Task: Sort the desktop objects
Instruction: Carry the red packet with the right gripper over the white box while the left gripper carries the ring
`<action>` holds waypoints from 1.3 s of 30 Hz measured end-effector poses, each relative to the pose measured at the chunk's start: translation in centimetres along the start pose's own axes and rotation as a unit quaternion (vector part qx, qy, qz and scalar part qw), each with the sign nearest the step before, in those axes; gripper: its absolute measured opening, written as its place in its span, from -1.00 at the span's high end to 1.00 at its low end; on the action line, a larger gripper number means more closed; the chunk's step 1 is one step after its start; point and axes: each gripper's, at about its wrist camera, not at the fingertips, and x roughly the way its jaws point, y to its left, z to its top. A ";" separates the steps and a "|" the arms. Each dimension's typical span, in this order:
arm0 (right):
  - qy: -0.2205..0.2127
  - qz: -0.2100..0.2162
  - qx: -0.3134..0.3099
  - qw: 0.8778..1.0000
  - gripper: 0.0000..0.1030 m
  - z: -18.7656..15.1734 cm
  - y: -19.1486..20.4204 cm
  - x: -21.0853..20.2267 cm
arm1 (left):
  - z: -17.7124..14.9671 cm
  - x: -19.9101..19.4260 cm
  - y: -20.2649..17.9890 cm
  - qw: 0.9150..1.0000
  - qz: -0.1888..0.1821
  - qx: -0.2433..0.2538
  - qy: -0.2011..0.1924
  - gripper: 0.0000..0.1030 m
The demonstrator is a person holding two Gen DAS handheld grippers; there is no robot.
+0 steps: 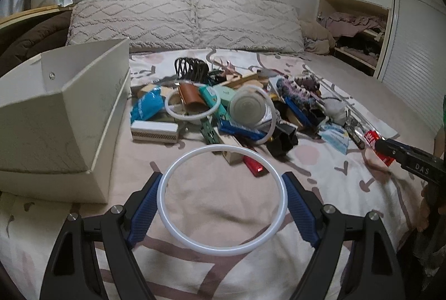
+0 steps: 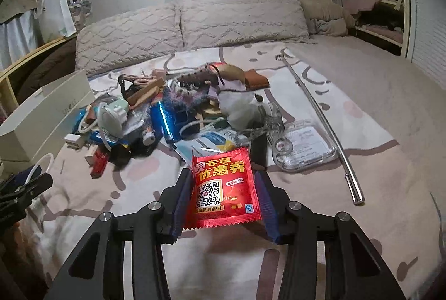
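A pile of small objects lies in the middle of the bed. My left gripper is shut on a white plastic ring, its blue pads pressing the ring's two sides, just above the sheet and to the right of an open cream box. My right gripper is shut on a red sachet with a QR code, held in front of the pile. The right gripper also shows in the left wrist view at the right edge, with the sachet.
A second white ring, a round white lid, a red lighter and a white box lie in the pile. A clear case and a long metal rod lie to the right. Pillows line the back.
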 end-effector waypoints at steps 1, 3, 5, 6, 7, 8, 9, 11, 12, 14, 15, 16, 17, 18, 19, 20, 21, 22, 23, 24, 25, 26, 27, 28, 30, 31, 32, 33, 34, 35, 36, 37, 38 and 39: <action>-0.002 0.001 -0.001 1.000 0.09 0.1 0.1 -0.1 | 0.2 -0.2 0.0 1.000 -0.001 -0.001 -0.002 -0.64; -0.007 0.002 -0.005 1.000 0.09 0.6 0.4 -0.5 | 0.9 -0.5 -0.1 1.000 -0.001 -0.001 -0.006 -0.64; -0.011 0.004 -0.009 1.000 0.09 0.9 0.7 -0.8 | 1.4 -0.7 -0.2 1.000 0.002 0.003 -0.011 -0.64; -0.014 0.006 -0.009 1.000 0.09 1.2 0.8 -0.9 | 1.9 -0.8 -0.3 1.000 0.003 0.004 -0.014 -0.64; -0.014 0.009 -0.007 1.000 0.09 1.4 0.9 -1.0 | 2.2 -0.8 -0.4 1.000 0.004 0.003 -0.016 -0.64; -0.015 0.015 -0.005 1.000 0.09 1.7 1.0 -1.1 | 2.6 -0.9 -0.4 1.000 0.003 0.002 -0.018 -0.64; -0.015 0.021 -0.003 1.000 0.09 2.0 1.1 -1.2 | 3.1 -0.9 -0.5 1.000 0.002 0.002 -0.019 -0.64; -0.020 0.030 -0.005 0.999 0.09 2.8 1.6 -1.5 | 4.0 -1.0 -0.7 1.000 0.002 0.001 -0.023 -0.64; -0.024 0.032 -0.008 0.999 0.09 3.3 1.9 -1.6 | 4.4 -1.0 -0.8 1.000 0.002 0.001 -0.025 -0.64; -0.030 0.035 -0.014 0.999 0.09 4.1 2.5 -1.9 | 5.2 -1.1 -1.0 1.000 0.002 0.002 -0.030 -0.64; -0.033 0.038 -0.016 0.999 0.09 4.4 2.8 -2.0 | 5.6 -1.2 -1.0 0.999 0.002 0.003 -0.032 -0.64; -0.037 0.040 -0.019 0.998 0.09 4.9 3.0 -2.1 | 6.0 -1.2 -1.1 0.999 0.002 0.003 -0.033 -0.64; -0.041 0.040 -0.022 0.998 0.09 5.3 3.3 -2.3 | 6.5 -1.2 -1.1 0.999 0.001 0.003 -0.036 -0.64; -0.045 0.039 -0.025 0.998 0.09 5.6 3.5 -2.3 | 7.0 -1.3 -1.1 0.999 0.001 0.003 -0.038 -0.64; -0.048 0.039 -0.029 0.998 0.09 6.0 3.9 -2.3 | 7.5 -1.3 -1.0 0.999 0.001 0.003 -0.041 -0.64; -0.050 0.040 -0.031 0.997 0.09 6.4 4.0 -2.3 | 8.1 -1.4 -1.0 0.999 0.002 0.002 -0.044 -0.64; -0.051 0.042 -0.033 0.997 0.09 6.8 4.3 -2.3 | 8.5 -1.4 -0.9 0.999 0.002 0.002 -0.047 -0.64; -0.053 0.044 -0.033 0.997 0.09 7.0 4.4 -2.3 | 9.0 -1.5 -0.8 0.999 0.001 0.001 -0.050 -0.64; -0.055 0.046 -0.034 0.997 0.09 7.4 4.7 -2.3 | 9.4 -1.6 -0.6 0.999 0.001 0.001 -0.053 -0.64; -0.056 0.048 -0.035 0.997 0.09 7.7 5.0 -2.3 | 9.8 -1.6 -0.6 0.998 0.002 0.001 -0.055 -0.64; -0.058 0.049 -0.037 0.996 0.09 8.0 5.2 -2.3 | 10.2 -1.7 -0.4 0.998 0.003 0.000 -0.059 -0.64; -0.060 0.051 -0.038 0.996 0.09 8.4 5.6 -2.2 | 10.6 -1.7 -0.2 0.998 0.002 -0.003 -0.064 -0.64; -0.061 0.053 -0.040 0.996 0.09 8.7 5.8 -2.1 | 11.0 -1.8 0.0 0.998 0.001 -0.005 -0.067 -0.64; -0.062 0.055 -0.041 0.996 0.09 9.0 6.1 -2.0 | 11.3 -1.8 0.2 0.998 -0.001 -0.006 -0.070 -0.64; -0.063 0.059 -0.044 0.995 0.09 9.6 6.7 -1.8 | 12.1 -1.9 0.6 0.997 0.001 -0.007 -0.077 -0.64; -0.064 0.061 -0.045 0.995 0.09 10.0 7.1 -1.6 | 12.4 -1.9 0.9 0.997 0.005 -0.006 -0.081 -0.64; -0.064 0.063 -0.046 0.995 0.09 10.1 7.4 -1.6 | 12.8 -1.9 1.1 0.996 0.008 -0.006 -0.085 -0.64; -0.064 0.065 -0.047 0.995 0.09 10.4 7.7 -1.5 | 13.1 -1.9 1.4 0.996 0.011 -0.007 -0.088 -0.64; -0.066 0.067 -0.048 0.994 0.09 10.7 8.1 -1.4 | 13.4 -1.8 1.7 0.996 0.013 -0.007 -0.091 -0.64; -0.067 0.069 -0.049 0.994 0.09 11.0 8.4 -1.3 | 13.7 -1.8 2.0 0.995 0.016 -0.007 -0.094 -0.64; -0.067 0.072 -0.049 0.994 0.09 11.3 8.7 -1.2 | 13.9 -1.7 2.3 0.995 0.019 -0.007 -0.097 -0.64; -0.067 0.074 -0.049 0.994 0.09 11.5 9.0 -1.1 | 14.1 -1.6 2.7 0.995 0.023 -0.007 -0.099 -0.64; -0.067 0.078 -0.049 0.994 0.09 11.8 9.4 -1.0 | 14.3 -1.4 3.1 0.995 0.026 -0.009 -0.101 -0.64; -0.066 0.081 -0.049 0.993 0.09 12.0 9.7 -0.8 | 14.5 -1.3 3.6 0.994 0.029 -0.012 -0.102 -0.64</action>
